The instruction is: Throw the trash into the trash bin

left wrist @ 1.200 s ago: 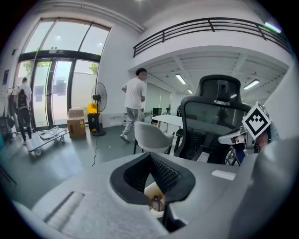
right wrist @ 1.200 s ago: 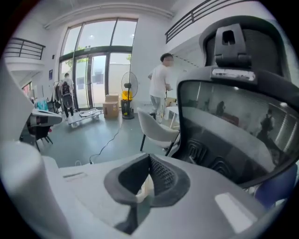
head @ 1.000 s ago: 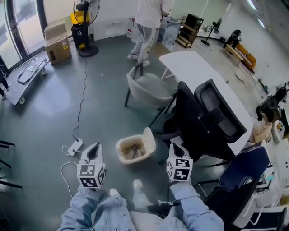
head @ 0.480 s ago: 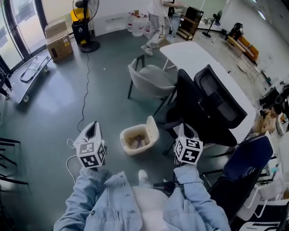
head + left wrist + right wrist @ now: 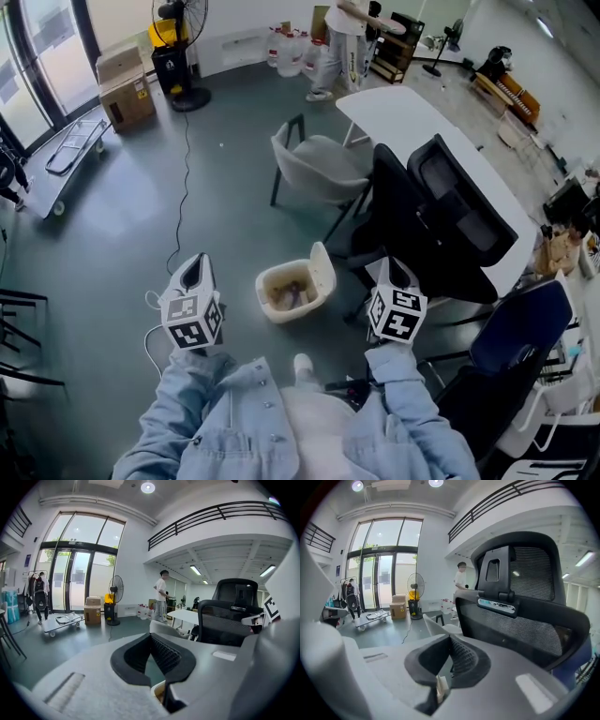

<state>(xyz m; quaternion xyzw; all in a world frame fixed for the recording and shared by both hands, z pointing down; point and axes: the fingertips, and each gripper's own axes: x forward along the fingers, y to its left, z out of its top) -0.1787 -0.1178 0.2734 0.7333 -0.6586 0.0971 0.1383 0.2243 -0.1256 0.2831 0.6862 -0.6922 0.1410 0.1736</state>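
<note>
As crumpled trash [image 5: 291, 294] lies in the cream plastic trash bin [image 5: 323, 269], the left gripper [image 5: 194, 269] and right gripper [image 5: 394, 269], jaws together and empty, seem finished.

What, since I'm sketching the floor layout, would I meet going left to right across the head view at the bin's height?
left tongs → trash bin → right tongs → blue chair

trash bin [image 5: 323, 270] contents: indistinct | standing person [image 5: 345, 52]: cut by top edge
</note>
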